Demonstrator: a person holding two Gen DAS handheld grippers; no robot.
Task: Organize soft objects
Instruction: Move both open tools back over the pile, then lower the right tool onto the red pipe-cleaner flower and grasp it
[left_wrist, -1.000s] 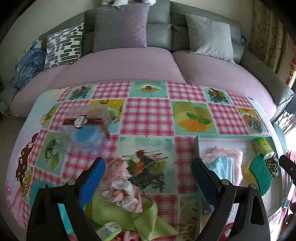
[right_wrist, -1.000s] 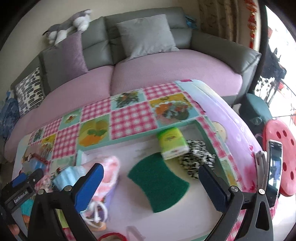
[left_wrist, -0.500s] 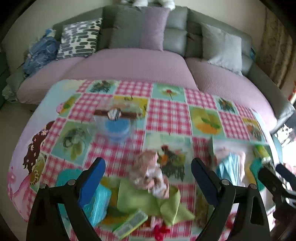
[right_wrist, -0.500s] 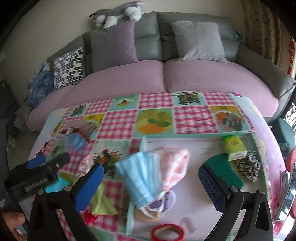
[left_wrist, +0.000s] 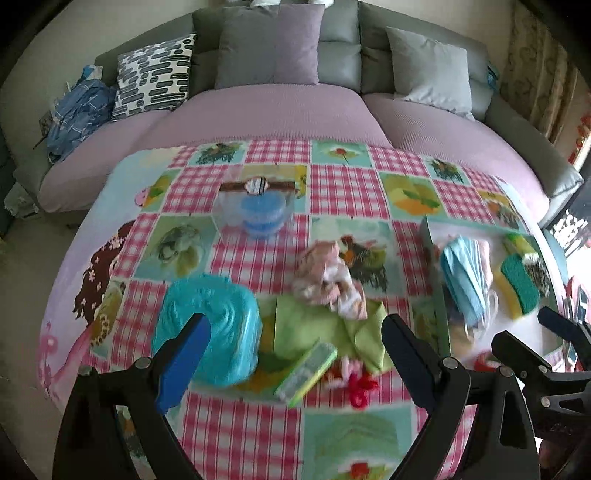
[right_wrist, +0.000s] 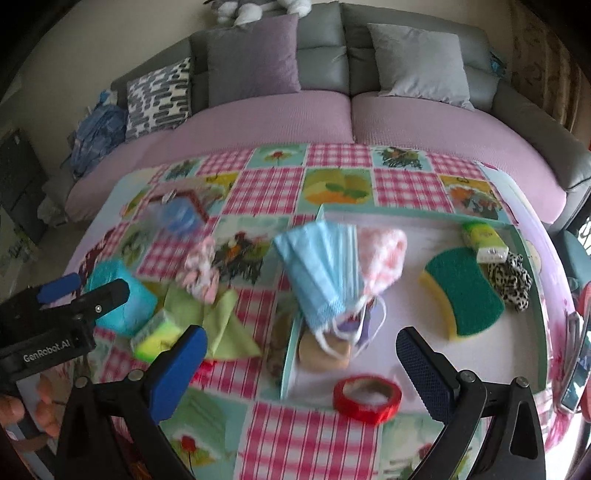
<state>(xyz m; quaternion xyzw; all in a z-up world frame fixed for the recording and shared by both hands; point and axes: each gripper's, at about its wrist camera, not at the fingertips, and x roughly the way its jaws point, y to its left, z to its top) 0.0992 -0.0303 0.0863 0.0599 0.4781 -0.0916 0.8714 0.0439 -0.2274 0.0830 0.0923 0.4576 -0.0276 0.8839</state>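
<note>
Both grippers — left and right — hover with fingers released, holding nothing. The blue face mask lies over the tray's left rim, touching a pink cloth. Left of the tray on the desk sit a crumpled floral cloth, green cloth and teal box — all clear of the fingers.

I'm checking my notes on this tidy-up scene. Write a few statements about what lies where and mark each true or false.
1. The blue face mask lies in the tray. True.
2. The green scouring sponge lies on the tablecloth outside the tray. False: it is inside the tray.
3. Both the left hand-held gripper and the right hand-held gripper are open and hold nothing. True.
4. The red tape roll hangs on the sofa. False: it lies at the tray's near edge.
5. The light green cloth is outside the tray. True.
</note>
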